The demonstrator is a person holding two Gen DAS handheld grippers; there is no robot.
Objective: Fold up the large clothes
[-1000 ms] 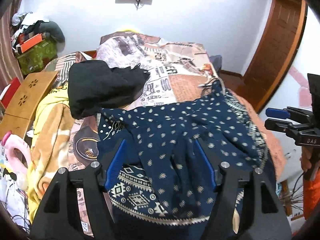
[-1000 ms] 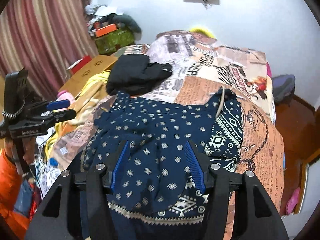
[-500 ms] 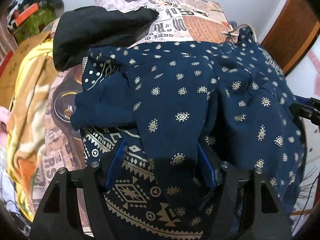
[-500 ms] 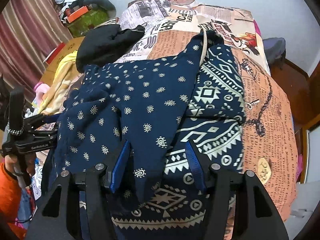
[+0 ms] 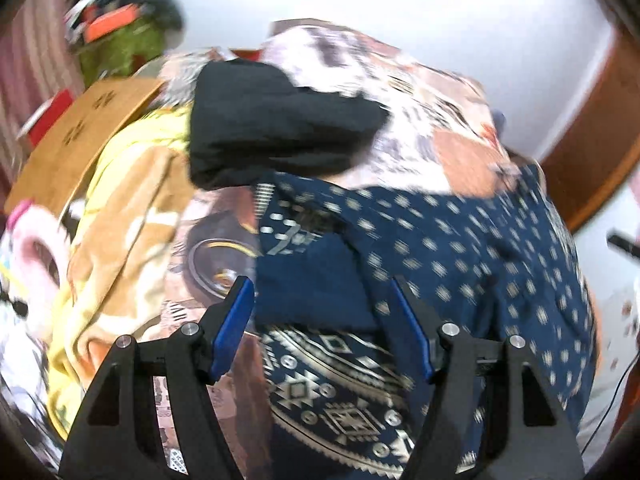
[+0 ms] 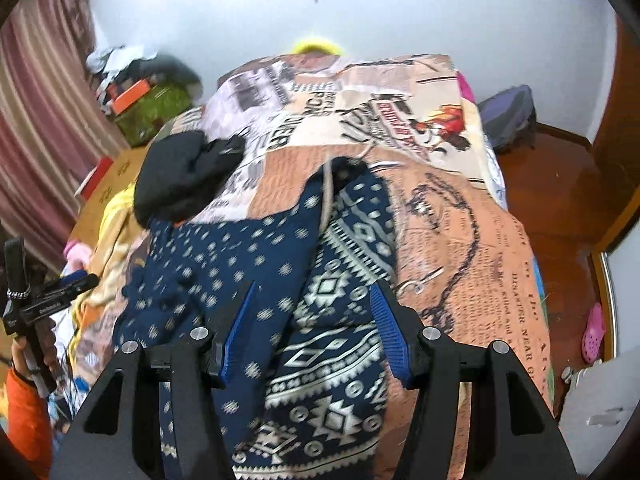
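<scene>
A large navy garment (image 5: 460, 256) with pale dots and a patterned border lies rumpled on the bed; it also shows in the right wrist view (image 6: 256, 264). My left gripper (image 5: 324, 312) is open and empty above its left part, the blue pads (image 5: 234, 324) spread wide. My right gripper (image 6: 312, 320) is open and empty above the border part. The left gripper also shows at the left edge of the right wrist view (image 6: 48, 292).
A black garment (image 5: 272, 132) lies on the printed bedspread (image 6: 460, 248) behind the navy one. A yellow blanket (image 5: 120, 216) and a wooden board (image 5: 84, 136) lie left. Clutter sits at the back left; a wooden floor (image 6: 560, 184) and a door are right.
Both grippers have pulled back and up from the garment. The left view has swung left and now shows more of the room.
</scene>
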